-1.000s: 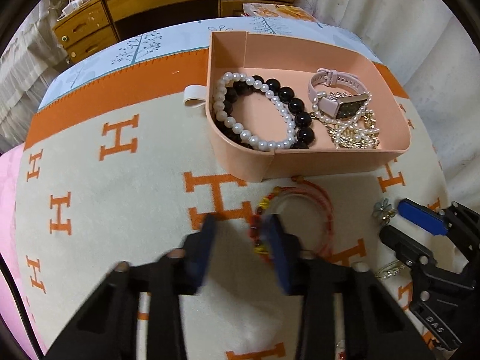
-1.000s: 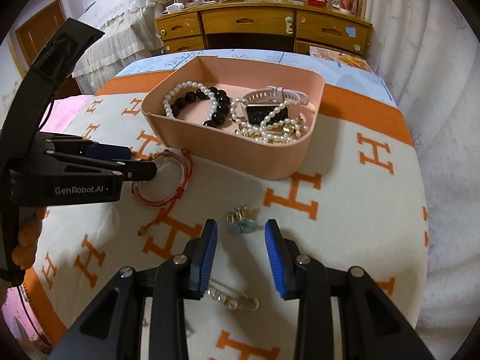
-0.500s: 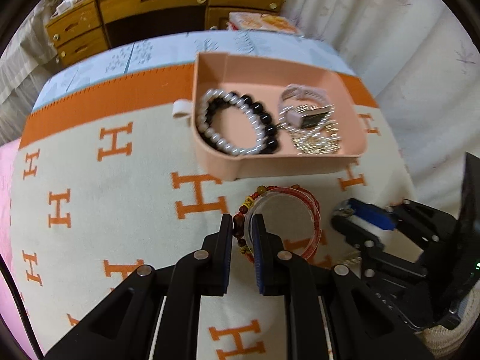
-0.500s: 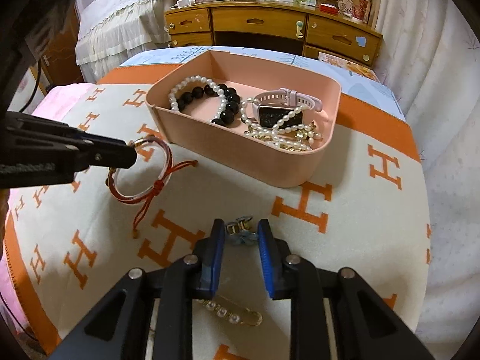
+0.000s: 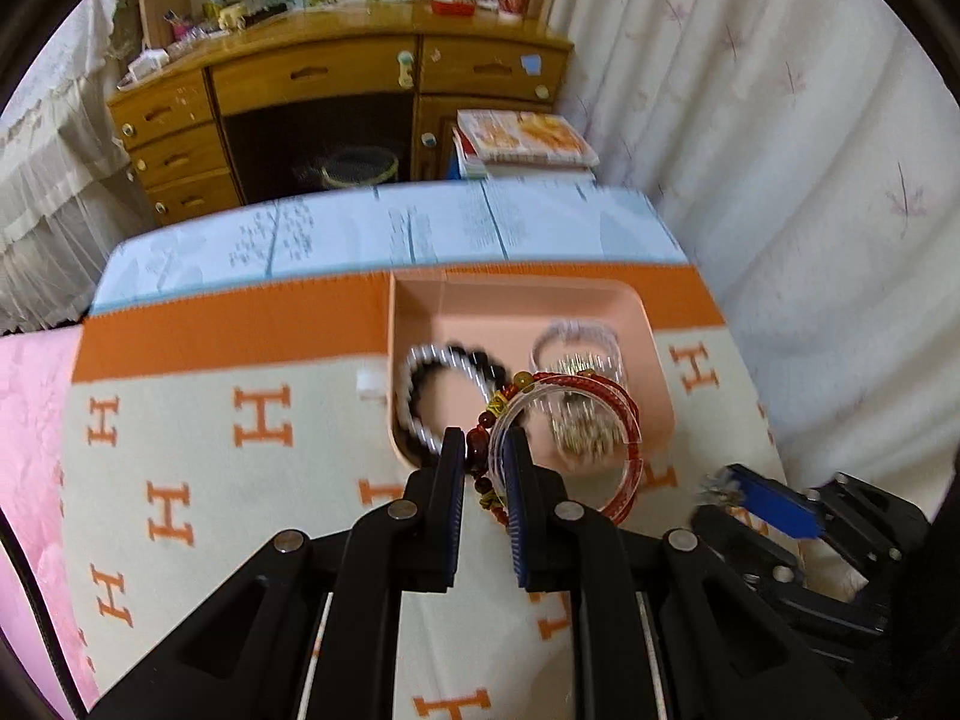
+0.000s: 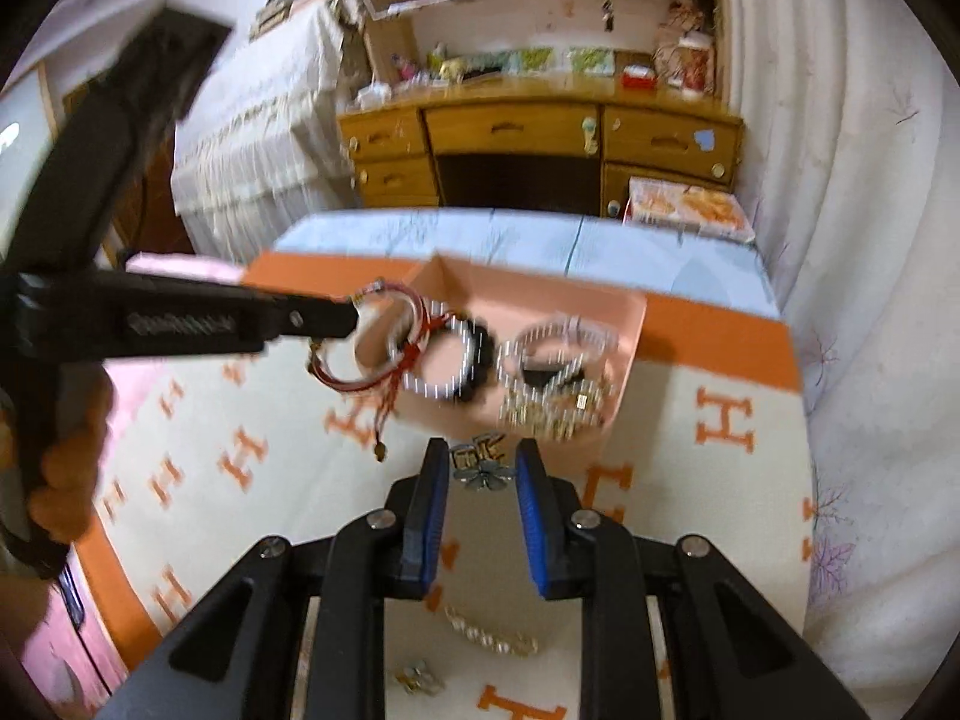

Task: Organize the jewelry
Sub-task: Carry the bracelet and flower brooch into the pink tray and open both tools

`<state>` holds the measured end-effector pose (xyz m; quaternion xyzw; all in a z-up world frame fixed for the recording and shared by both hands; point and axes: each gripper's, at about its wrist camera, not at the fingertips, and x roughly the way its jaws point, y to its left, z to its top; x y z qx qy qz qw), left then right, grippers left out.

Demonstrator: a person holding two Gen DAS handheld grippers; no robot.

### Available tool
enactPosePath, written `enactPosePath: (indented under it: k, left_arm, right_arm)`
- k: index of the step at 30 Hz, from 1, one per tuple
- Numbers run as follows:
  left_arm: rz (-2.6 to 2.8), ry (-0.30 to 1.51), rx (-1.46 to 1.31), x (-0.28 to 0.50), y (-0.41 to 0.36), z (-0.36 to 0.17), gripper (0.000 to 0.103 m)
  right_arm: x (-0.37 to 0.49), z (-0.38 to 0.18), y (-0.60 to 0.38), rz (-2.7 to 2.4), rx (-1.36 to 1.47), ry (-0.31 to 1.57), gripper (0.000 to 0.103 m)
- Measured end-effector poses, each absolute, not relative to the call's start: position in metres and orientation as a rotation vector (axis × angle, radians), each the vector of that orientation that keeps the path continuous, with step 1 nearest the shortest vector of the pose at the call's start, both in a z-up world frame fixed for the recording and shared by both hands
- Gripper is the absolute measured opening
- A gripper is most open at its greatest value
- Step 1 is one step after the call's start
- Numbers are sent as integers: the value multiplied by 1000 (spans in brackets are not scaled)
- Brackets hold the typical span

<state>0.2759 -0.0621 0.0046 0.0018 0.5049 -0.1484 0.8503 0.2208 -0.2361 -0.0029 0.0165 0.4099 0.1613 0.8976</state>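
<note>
Over the H-patterned blanket point(image 5: 252, 480) near the pink tray point(image 5: 600, 294), left gripper point(image 5: 486, 450) clamps red bracelet point(image 5: 606, 396), right gripper point(image 6: 483, 465) clamps flower earring point(image 6: 483, 471).

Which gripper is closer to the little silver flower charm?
Right. The right gripper has its jaws shut on the silver flower charm; the left gripper is off beside it, gripping bracelets.

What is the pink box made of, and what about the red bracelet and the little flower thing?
The pink box looks like smooth matte plastic or card; I can't tell which. The red bracelet seems to be woven red cord round a clear, glassy hoop, with amber and red beads. The little flower clip looks like shiny silvery metal, though blurred.
</note>
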Motion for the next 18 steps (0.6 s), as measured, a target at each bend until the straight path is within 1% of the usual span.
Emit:
enactPosePath:
  k: [5,9,11,12,13,14,15,16,18]
  left_arm:
    - [-274,1028,-18,294,-62,10,11]
    - [-264,1020,-36,303,-63,1,11]
    - [-262,1018,-40,305,-63,-6,14]
    - [-259,1019,-40,305,-63,-9,26]
    - [-255,1021,-43,304,-62,-12,46]
    - [-249,1019,-47,302,-60,-13,57]
    - [-240,1006,-56,298,-57,-14,72]
    - [-232,987,-60,293,-54,-13,77]
    - [-236,971,-52,284,-51,-11,77]
  right_arm:
    - [244,11,-238,309,100,827,23]
    - [265,2,-234,280,108,846,23]
    - [272,-5,-231,258,92,856,23]
    - [275,-9,-230,248,82,866,23]
    - [275,-12,-230,242,79,873,24]
    - [276,-16,-230,240,84,886,24]
    - [276,-19,-231,248,97,894,24]
    - [273,-22,-232,255,104,897,24]
    - [269,-24,-233,256,99,900,24]
